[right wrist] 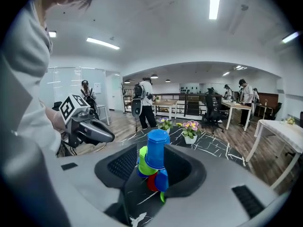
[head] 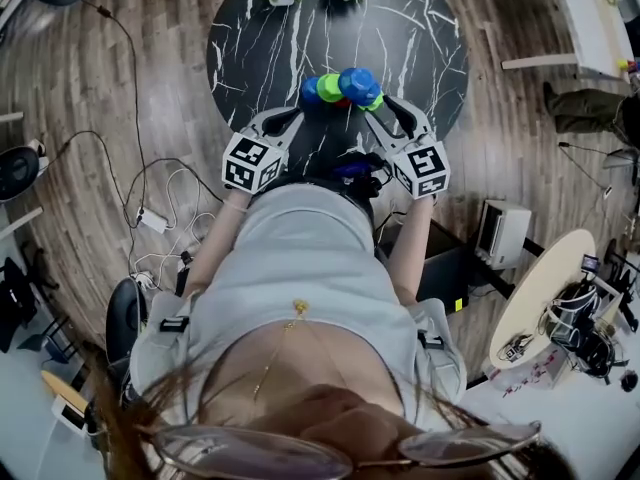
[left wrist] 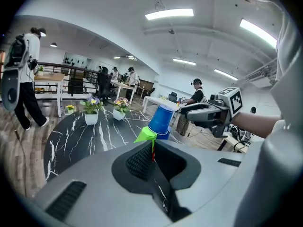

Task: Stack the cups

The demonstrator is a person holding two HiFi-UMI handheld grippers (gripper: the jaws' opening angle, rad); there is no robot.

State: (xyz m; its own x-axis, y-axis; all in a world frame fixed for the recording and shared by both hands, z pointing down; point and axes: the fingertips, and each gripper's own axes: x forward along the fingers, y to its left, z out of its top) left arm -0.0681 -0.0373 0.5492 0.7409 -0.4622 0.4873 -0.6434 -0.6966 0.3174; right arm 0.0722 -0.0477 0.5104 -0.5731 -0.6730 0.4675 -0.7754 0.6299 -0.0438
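The left claw [head: 293, 118], left of frame centre in the head view, has its jaws together. The cup cluster [head: 342, 89] (blue, green, red, partly nested) stands at the lower edge of the tabletop [head: 410, 28]. The right claw [head: 390, 105] has its jaws apart, with the cluster between them.

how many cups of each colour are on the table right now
blue cups: 3
green cups: 2
red cup: 1
total: 6 cups in view; they overlap in a tight cluster, so another could be hidden
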